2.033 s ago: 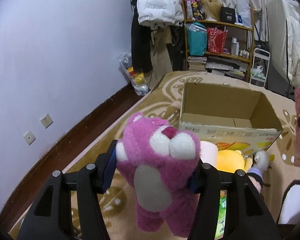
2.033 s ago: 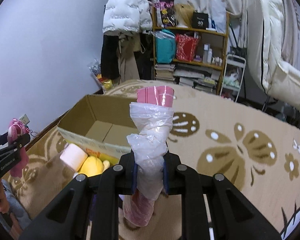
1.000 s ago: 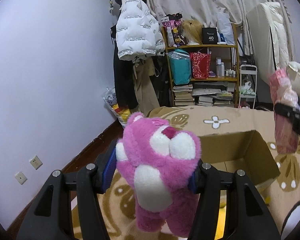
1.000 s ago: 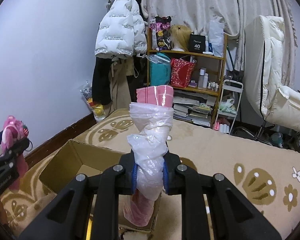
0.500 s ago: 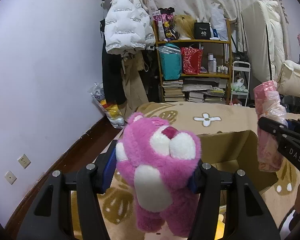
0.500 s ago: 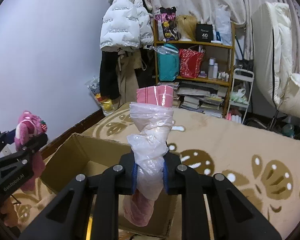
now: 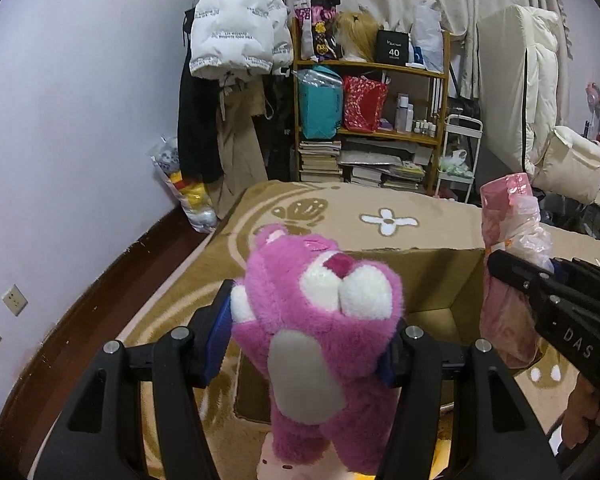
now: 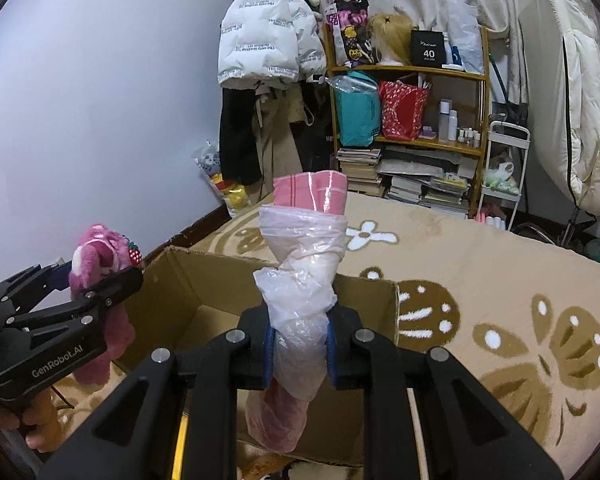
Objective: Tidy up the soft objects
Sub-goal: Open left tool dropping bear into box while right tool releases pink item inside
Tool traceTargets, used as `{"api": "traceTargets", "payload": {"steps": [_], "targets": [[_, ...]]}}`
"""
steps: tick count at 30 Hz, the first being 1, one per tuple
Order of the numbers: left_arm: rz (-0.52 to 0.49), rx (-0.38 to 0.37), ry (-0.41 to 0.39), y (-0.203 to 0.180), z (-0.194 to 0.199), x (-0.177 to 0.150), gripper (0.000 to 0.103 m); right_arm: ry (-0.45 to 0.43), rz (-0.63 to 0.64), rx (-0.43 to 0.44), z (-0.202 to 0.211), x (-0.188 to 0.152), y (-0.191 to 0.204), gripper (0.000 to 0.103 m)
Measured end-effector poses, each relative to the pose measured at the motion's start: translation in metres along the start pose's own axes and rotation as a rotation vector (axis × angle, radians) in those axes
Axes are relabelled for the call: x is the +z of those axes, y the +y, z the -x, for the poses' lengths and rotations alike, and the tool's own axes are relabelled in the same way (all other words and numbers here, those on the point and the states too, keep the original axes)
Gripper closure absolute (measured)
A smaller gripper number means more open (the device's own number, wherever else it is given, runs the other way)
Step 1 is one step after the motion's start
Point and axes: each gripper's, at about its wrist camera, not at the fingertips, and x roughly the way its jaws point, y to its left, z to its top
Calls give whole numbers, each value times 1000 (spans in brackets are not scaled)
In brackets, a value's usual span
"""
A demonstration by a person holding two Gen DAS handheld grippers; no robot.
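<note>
Dim indoor light, fisheye-warped edges, dark corners

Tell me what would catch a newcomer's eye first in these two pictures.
The fluffy pink plush bear, clamped in the left gripper, fills the left wrist view. Next comes the pink cloth bundle wrapped in clear plastic, pinched upright in the right gripper. Both hover at the open brown cardboard box on the tan flowered carpet.

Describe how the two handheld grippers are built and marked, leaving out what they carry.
Both are matte black, angular linkage frames with silver pivot bolts and blue pads inside the jaws. The left gripper bears white "GenRobot.AI" lettering on its side; the right gripper shows white letters "DAS" on its body. No cables are visible. A bare hand grips the left handle; no sleeve shows clearly.
</note>
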Motion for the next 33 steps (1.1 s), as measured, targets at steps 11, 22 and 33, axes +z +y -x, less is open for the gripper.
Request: {"api": "traceTargets", "payload": {"steps": [11,22,33], "targets": [[-37,-4,45,-12,-10,-9,38,47,-13,-1,-10,-10,-2,81],[-21,7,32,-8,-6,-10,20,46,-44,3,-7,-8,-9,66],[-39,94,72,7,9,-7,6,26,-68,-6,12,-3,-11,11]]}}
